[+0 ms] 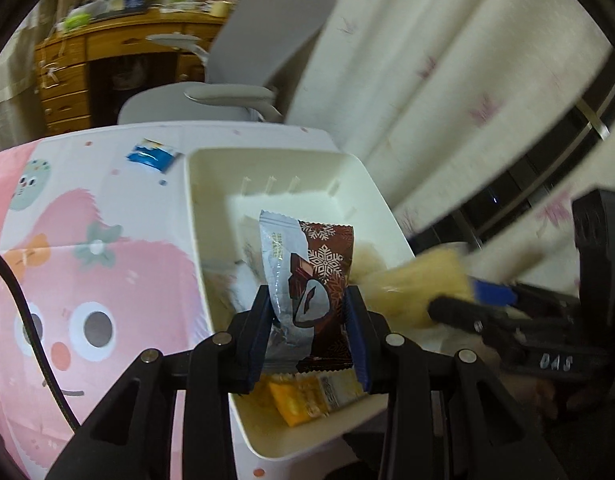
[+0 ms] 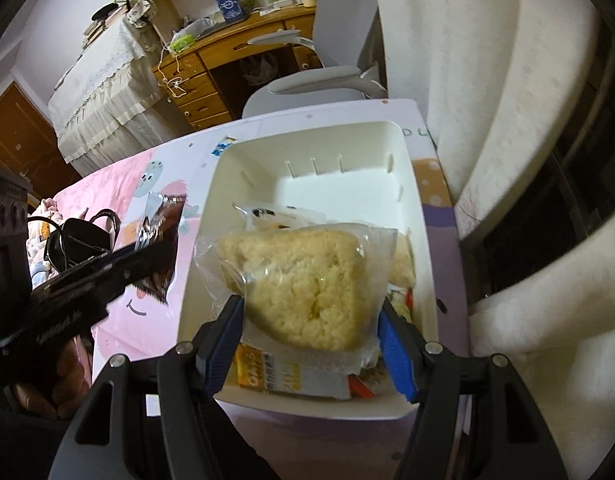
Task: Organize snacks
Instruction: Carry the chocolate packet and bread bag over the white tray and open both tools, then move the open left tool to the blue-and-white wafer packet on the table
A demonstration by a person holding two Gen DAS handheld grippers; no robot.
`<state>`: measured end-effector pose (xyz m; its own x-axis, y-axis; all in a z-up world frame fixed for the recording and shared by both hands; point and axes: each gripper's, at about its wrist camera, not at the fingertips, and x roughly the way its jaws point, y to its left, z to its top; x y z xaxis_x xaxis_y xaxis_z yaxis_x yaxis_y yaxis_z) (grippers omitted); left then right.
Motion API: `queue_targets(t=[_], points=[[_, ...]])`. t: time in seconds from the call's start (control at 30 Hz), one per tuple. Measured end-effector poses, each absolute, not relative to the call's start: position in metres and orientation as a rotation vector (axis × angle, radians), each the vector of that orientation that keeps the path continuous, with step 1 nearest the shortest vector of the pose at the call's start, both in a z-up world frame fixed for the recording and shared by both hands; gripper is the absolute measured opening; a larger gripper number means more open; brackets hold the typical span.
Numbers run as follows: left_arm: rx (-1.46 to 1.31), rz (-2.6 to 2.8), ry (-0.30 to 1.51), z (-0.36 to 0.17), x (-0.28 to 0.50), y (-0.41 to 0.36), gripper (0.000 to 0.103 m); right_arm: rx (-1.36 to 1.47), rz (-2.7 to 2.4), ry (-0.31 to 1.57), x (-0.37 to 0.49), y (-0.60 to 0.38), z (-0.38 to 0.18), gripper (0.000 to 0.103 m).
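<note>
White plastic made up the rectangular bin (image 2: 391,140) on the pink cartoon-printed tablecloth (image 1: 107,248). Inside it lay an orange snack packet (image 1: 303,400) at the near end, a clear packet with a dark-and-yellow print (image 2: 275,216) toward the middle, and another pale cake piece (image 2: 403,260) against the right wall; the far end was bare.

A small blue-and-white packet (image 1: 153,154) lay on the cloth just beyond the bin's far left corner. Past the table stood a grey office chair (image 1: 243,80), a wooden desk (image 1: 67,76) with clutter on top, and a pale patterned curtain (image 1: 447,60) close along the right.

The left gripper (image 1: 307,320) was angled down over the bin's near left part, its blue-padded jaws partly closed, pinching a brown and silver snowflake-printed snack packet (image 1: 311,280) upright between them. No earlier view showed whether that grip was changing. The right gripper (image 2: 311,328) also tilted down, over the near end of the bin, its jaws moderately apart and clamped on the sides of a clear-wrapped pale yellow cake (image 2: 303,276), which hid much of the contents beneath. In the right wrist view, fingers (image 2: 67,376) wrapped the left tool's handle at the near left.
</note>
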<state>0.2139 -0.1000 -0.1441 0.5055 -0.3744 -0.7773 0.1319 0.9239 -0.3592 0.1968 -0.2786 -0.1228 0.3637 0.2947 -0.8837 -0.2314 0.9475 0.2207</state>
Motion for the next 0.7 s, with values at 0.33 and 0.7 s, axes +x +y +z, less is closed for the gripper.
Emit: queue_targets(t=[0.33, 0.7], points=[[-0.254, -0.230, 1.055, -0.150, 0.202, -0.093, 0.071, 0.055, 0.308, 1.236, 0.189, -0.278, -0.142, 0.072], [-0.300, -0.144, 1.092, -0.160, 0.182, -0.058, 0.079, -0.004, 0.340, 1.262, 0.178, -0.250, -0.145, 0.076]])
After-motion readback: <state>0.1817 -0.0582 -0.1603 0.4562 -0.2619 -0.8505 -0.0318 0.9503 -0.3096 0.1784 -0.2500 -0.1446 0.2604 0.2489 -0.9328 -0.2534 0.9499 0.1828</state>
